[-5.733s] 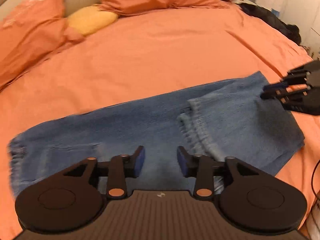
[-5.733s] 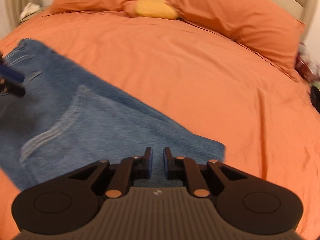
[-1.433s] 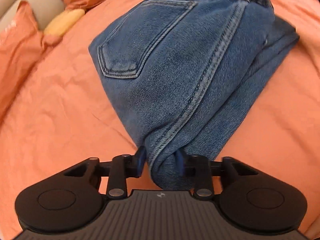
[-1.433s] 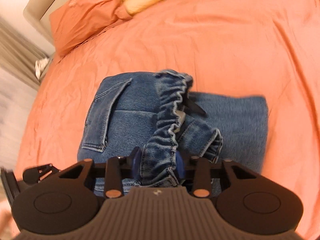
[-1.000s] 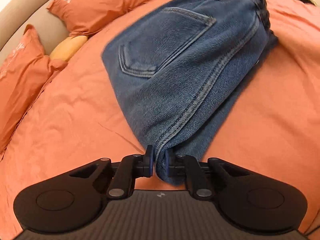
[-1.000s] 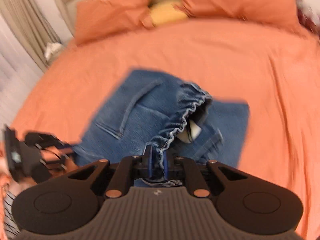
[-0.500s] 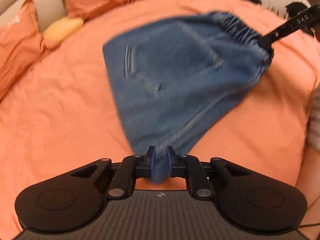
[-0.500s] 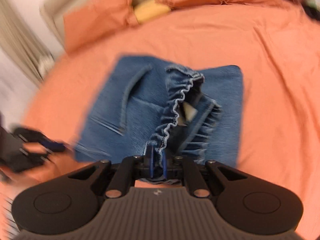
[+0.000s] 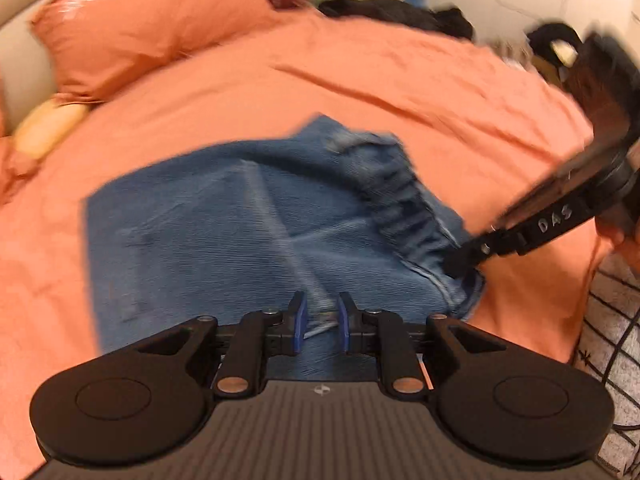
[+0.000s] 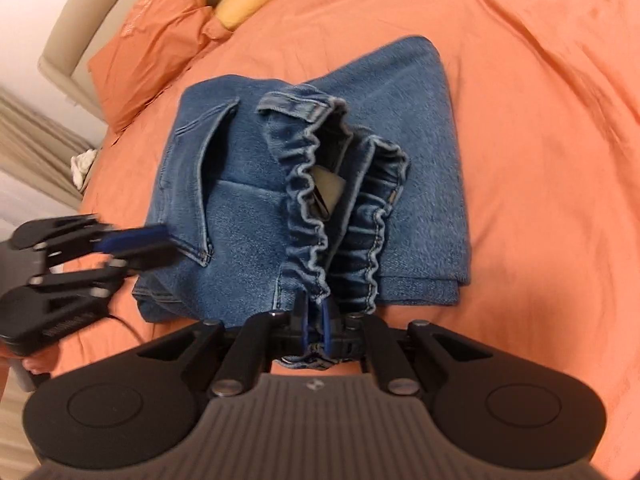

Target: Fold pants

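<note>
On the bed [image 10: 540,80] the folded jeans [image 10: 248,208] lie, waistband pinched by the right gripper [image 10: 316,320] to settle it flat, while the left gripper [image 9: 320,320] stands parted, releasing the near edge.

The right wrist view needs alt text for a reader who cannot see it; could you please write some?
The right tongs pinch the gathered waistband of folded blue jeans lying on an orange bedspread. The left tongs reach the jeans' left edge, and orange pillows lie at the head of the bed.
</note>
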Demonstrator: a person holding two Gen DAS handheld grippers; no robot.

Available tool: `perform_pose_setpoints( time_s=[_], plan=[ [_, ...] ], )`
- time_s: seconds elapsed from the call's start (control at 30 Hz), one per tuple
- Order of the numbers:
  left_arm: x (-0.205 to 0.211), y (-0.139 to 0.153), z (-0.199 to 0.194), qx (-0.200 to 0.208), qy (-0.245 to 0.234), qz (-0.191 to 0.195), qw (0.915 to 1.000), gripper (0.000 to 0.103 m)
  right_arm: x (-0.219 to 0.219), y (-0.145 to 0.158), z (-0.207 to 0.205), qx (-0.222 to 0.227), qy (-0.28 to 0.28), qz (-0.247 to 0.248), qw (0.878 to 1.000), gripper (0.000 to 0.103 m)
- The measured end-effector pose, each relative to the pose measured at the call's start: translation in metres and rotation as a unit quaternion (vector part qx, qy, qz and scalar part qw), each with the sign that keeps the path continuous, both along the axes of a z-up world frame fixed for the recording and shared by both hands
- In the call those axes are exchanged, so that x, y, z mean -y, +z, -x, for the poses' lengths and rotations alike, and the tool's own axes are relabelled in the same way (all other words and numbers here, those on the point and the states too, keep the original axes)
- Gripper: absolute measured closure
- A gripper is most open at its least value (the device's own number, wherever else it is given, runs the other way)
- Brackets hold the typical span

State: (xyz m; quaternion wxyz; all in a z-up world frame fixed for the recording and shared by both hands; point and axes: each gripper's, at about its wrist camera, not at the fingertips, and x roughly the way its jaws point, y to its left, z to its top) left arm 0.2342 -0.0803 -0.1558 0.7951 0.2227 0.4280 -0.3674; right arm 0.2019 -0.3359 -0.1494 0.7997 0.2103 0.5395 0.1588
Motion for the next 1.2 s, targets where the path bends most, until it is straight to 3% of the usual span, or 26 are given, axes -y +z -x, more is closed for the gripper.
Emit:
perform_pose_setpoints(
  time_s=[0.13,0.2,0.23,0.4,0.57,0.8,0.83,0.87,0.9,1.0,1.2],
  plan=[
    [0.018,-0.023,0.009,-0.008,-0.023,-0.055,0.9982,0.095,0.007,0.012,0.002,0.015,0.000,-0.006,1.000,0.085],
    [0.022,-0.026,0.007,-0.024,-0.028,-0.069,0.9969,0.100,0.017,0.016,-0.001,0.023,-0.018,-0.023,0.999,0.051],
    [0.024,-0.026,0.005,-0.034,-0.032,-0.074,0.9962,0.103,0.022,0.016,-0.005,0.024,-0.029,-0.035,0.999,0.047],
    [0.035,-0.030,0.002,-0.047,-0.043,-0.104,0.9925,0.103,0.032,0.010,-0.034,0.020,-0.073,-0.081,0.994,0.047],
    [0.047,-0.034,-0.004,-0.055,-0.046,-0.124,0.9897,0.103,0.030,-0.002,-0.057,0.007,-0.092,-0.083,0.992,0.046],
    [0.052,-0.037,-0.016,-0.071,-0.046,-0.119,0.9893,0.103,0.036,-0.028,-0.071,-0.020,-0.118,-0.134,0.984,0.042],
    [0.052,-0.037,-0.017,-0.073,-0.045,-0.117,0.9894,0.103,0.037,-0.030,-0.071,-0.020,-0.121,-0.138,0.983,0.044],
    [0.051,-0.037,-0.019,-0.074,-0.045,-0.116,0.9895,0.103,0.038,-0.028,-0.072,-0.014,-0.117,-0.142,0.983,0.060],
    [0.053,-0.035,-0.020,-0.075,-0.044,-0.114,0.9896,0.103,0.037,-0.026,-0.073,-0.010,-0.112,-0.137,0.984,0.066],
    [0.048,-0.033,-0.023,-0.076,-0.040,-0.104,0.9909,0.103,0.027,-0.008,-0.074,0.013,-0.079,-0.097,0.992,0.078],
    [0.027,-0.002,-0.024,-0.053,-0.049,-0.053,0.9960,0.103,0.006,0.060,-0.079,0.095,0.001,-0.046,0.994,0.083]
  ],
)
